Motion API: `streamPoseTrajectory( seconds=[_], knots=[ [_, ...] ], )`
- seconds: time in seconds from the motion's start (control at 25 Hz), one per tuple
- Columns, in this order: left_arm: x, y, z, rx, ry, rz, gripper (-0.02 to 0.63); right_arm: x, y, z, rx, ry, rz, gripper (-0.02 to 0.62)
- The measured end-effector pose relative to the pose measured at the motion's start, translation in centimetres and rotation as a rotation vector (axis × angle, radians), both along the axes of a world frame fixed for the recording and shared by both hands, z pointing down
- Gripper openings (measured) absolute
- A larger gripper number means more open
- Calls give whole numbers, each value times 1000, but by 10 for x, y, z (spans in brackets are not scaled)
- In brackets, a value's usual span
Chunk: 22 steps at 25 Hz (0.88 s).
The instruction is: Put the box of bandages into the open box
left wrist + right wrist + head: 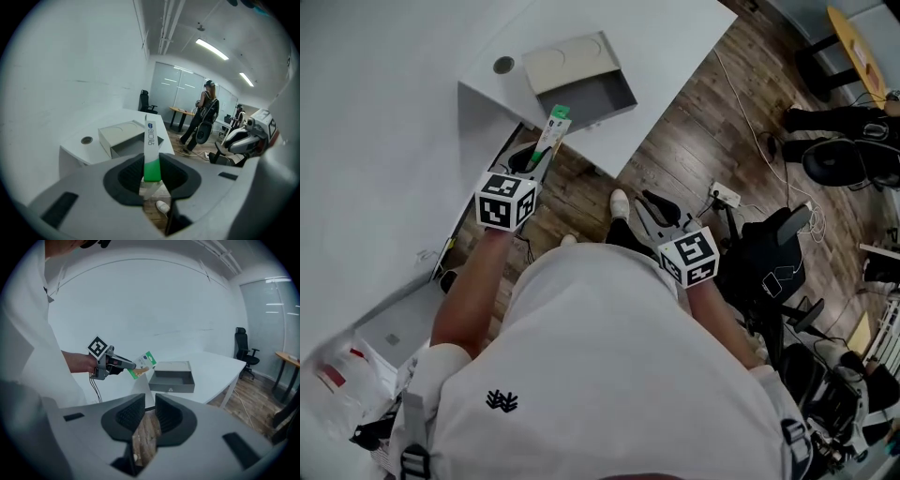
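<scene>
The left claw (pixel 151 171) is shut on a thin white and green cardboard box of bandages (pixel 151 150). In the left gripper view, the two black pads press on the green part of the bandage box from both sides, and the white part with blue print sticks out past them, near the middle of the frame. In the head view, the left claw (pixel 538 157) holds the bandage box (pixel 551 131) up in the air in the upper middle of the frame. The bandage box is at the edge of the white counter (pixel 675 47) and points at the grey open metal box (pixel 581 80). It is just beside the open box, not in it. The open box sits on the counter near the edge, with its pale lid tipped back. The right claw (pixel 149 416) has only a small gap between its pads. Nothing is between them; only the brown wood floor (pixel 146 437) shows through the gap. In the head view, the right claw (pixel 654 217) is lower and to the right, over the floor, well apart from the counter. In the right gripper view, the left claw (pixel 132 365) and the bandage box (pixel 144 363) show left of the middle, close to the open box (pixel 172 376).
</scene>
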<state>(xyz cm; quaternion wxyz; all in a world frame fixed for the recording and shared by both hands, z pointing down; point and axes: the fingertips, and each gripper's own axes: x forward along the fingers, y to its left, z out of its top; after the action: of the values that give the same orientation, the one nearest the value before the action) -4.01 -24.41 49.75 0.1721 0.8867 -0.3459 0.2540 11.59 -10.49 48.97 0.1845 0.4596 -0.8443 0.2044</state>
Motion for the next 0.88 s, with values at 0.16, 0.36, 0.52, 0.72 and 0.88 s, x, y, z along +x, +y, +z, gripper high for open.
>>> streamPoseTrajectory(
  seconds=[0.16,0.36,0.52,0.72,0.88],
  knots=[
    [14,-29,7,3,-37,-41,94,25,-36,-4,13,-6,-39,69],
    [40,-54,20,7,-80,-56,94,54,-61,-1,9,-16,-68,69],
    [51,-71,34,0,-111,-69,94,72,-78,3,4,-21,-88,69],
    [60,-85,58,-4,-170,-74,94,95,-94,9,1,-26,-103,69],
    [58,-93,78,-16,-222,-76,94,107,-106,12,-5,-26,-112,69]
  ],
)
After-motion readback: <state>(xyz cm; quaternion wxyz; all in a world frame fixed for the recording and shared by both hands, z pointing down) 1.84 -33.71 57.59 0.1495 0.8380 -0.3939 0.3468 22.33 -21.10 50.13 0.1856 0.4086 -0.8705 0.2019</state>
